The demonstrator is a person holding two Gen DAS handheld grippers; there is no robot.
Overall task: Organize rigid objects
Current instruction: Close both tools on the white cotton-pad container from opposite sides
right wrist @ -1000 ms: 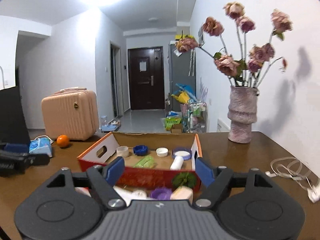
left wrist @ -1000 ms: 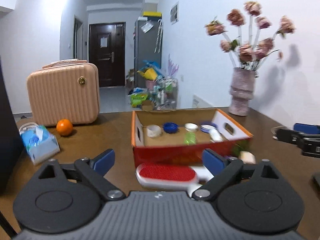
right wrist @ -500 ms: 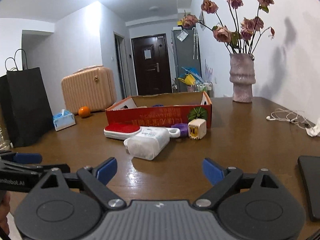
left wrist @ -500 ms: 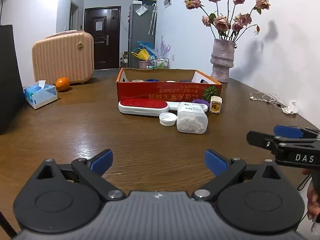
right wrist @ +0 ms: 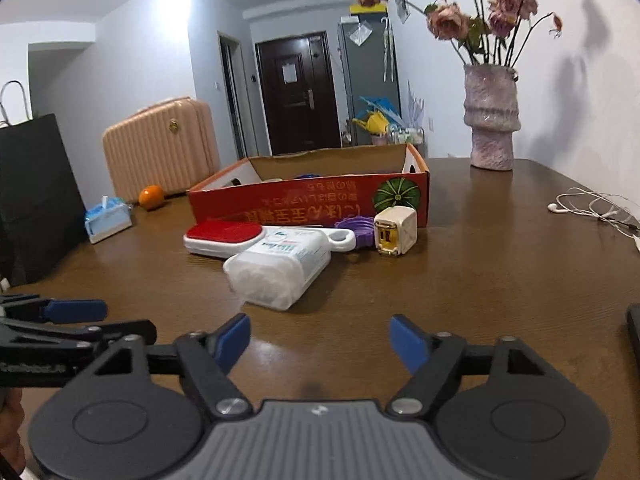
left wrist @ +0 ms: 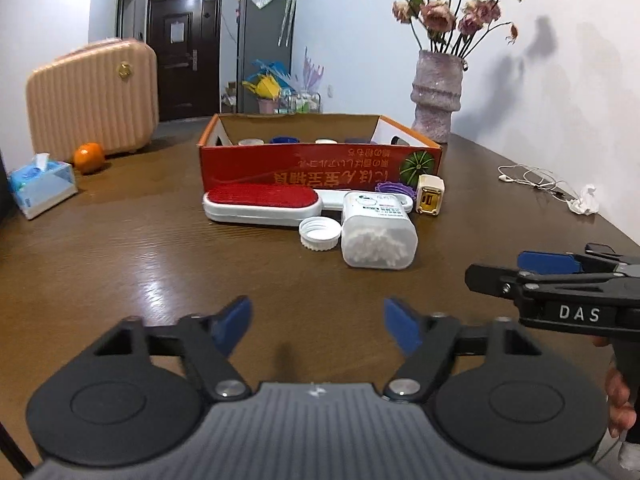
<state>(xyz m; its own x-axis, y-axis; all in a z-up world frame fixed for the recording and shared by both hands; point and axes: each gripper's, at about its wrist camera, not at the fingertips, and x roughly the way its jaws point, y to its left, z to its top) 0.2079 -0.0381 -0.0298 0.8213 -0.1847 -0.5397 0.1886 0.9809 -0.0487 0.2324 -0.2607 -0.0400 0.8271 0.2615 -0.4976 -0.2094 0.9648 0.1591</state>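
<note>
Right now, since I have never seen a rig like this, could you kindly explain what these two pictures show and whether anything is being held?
A person holds a two-fingered tool in each hand, each with a forward-looking camera. One picture looks past the left gripper, the other past the right gripper. Both have just been closing their jaws, yet nothing is between them, so nothing is held. On the wooden table lie a lint brush, a cotton swab box, a white cap and a charger plug before a red cardboard box.

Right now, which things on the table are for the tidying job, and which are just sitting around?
For the job:
red cardboard box
lint brush
cotton swab container
white bottle cap
purple lid
charger plug

Just lying about:
flower vase
orange
tissue pack
earphones
pink suitcase
</note>
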